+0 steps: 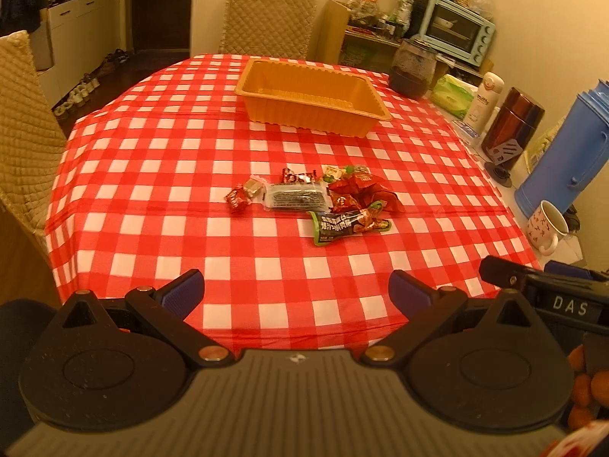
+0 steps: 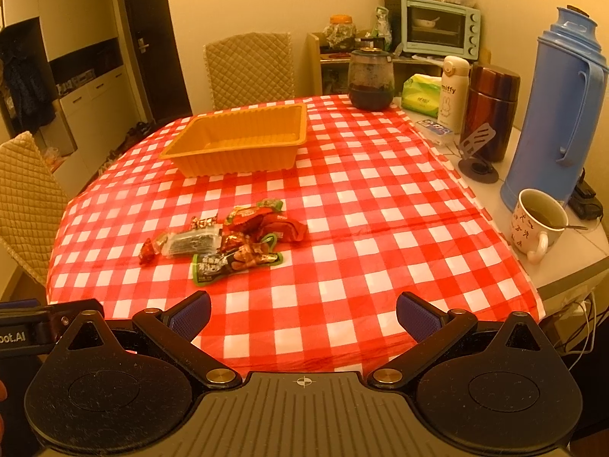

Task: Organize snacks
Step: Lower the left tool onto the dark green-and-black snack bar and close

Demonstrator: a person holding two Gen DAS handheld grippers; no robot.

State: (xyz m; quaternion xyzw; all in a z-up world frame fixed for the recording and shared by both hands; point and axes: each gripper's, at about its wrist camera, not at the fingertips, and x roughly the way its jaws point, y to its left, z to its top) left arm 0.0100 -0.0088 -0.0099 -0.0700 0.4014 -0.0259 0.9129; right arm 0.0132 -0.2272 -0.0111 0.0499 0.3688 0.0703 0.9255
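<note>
A pile of wrapped snacks [image 1: 319,194] lies mid-table on the red checked cloth; it also shows in the right wrist view [image 2: 228,240]. It holds a dark bar packet [image 1: 295,196], a green-edged packet [image 1: 350,224] and red sweets. An empty orange tray [image 1: 312,95] stands beyond the pile, also seen in the right wrist view [image 2: 239,141]. My left gripper [image 1: 297,291] is open and empty near the table's front edge. My right gripper [image 2: 304,310] is open and empty, to the right of the left one.
Along the right side stand a blue thermos [image 2: 559,114], a mug with a spoon [image 2: 536,221], a brown flask [image 2: 491,106], a white bottle [image 2: 453,91], a tissue pack [image 2: 420,93] and a dark jar [image 2: 371,80]. Padded chairs [image 1: 266,19] stand behind and left.
</note>
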